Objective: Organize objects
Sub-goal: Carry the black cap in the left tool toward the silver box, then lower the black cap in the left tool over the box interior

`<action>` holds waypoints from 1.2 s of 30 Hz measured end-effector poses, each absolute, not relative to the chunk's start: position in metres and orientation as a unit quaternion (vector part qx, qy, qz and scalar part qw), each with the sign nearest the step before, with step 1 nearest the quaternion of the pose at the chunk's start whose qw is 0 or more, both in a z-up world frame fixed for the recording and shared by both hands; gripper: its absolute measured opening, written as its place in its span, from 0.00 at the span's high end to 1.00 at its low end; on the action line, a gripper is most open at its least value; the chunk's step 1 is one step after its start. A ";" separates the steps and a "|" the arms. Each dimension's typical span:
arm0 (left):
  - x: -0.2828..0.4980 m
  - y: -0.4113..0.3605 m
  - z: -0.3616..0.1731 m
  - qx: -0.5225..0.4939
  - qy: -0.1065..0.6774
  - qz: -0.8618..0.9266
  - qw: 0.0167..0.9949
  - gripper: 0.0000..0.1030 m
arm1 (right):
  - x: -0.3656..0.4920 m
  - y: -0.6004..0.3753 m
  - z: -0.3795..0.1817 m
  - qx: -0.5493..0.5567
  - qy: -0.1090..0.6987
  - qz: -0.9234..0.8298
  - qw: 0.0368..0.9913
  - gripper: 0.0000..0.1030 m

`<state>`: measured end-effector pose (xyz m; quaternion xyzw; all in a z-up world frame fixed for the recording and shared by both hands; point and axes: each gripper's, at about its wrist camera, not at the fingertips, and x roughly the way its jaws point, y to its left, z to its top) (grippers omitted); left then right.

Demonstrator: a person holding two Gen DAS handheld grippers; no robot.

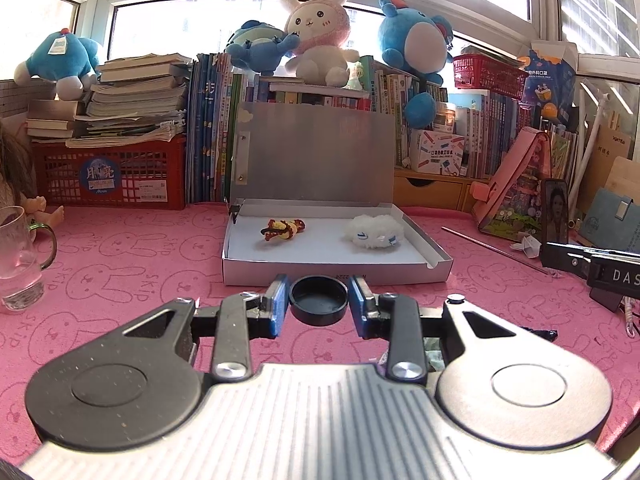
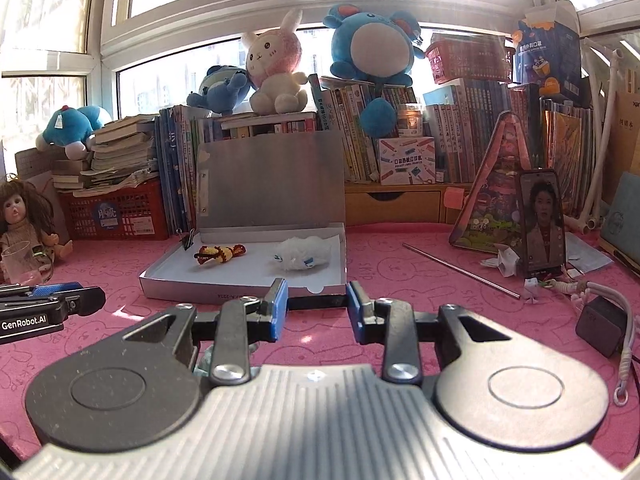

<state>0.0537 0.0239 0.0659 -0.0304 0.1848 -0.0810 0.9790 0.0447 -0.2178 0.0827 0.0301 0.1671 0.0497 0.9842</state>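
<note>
In the left wrist view my left gripper (image 1: 319, 283) is shut on a round black cap (image 1: 319, 306), held open side up just above the pink tablecloth. Right behind it stands an open silver box (image 1: 336, 270) with its lid upright. Inside lie a yellow-brown crocheted toy (image 1: 283, 229) and a white fluffy toy (image 1: 374, 232). In the right wrist view my right gripper (image 2: 316, 294) is shut on a thin black piece (image 2: 318, 302) seen edge-on, in front of the same box (image 2: 240, 290). The left gripper (image 2: 60, 300) shows at the left edge there.
A glass mug (image 1: 18, 256) and a doll (image 2: 24, 220) sit at the left. On the right are a phone on a stand (image 2: 542, 224), a metal rod (image 2: 460, 270) and a black charger (image 2: 600, 330). Books (image 2: 472, 132), a red crate (image 1: 108, 178) and plush toys (image 1: 320, 36) line the back.
</note>
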 end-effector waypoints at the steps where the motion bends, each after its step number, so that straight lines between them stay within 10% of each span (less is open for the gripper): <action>1: 0.056 0.024 0.067 -0.032 0.184 -0.083 0.979 0.63 | 0.049 -0.218 0.083 0.035 0.170 0.053 0.983 0.65; 36: 0.178 0.028 0.093 -0.056 0.216 -0.078 0.972 0.63 | 0.164 -0.220 0.112 0.061 0.211 0.082 0.972 0.65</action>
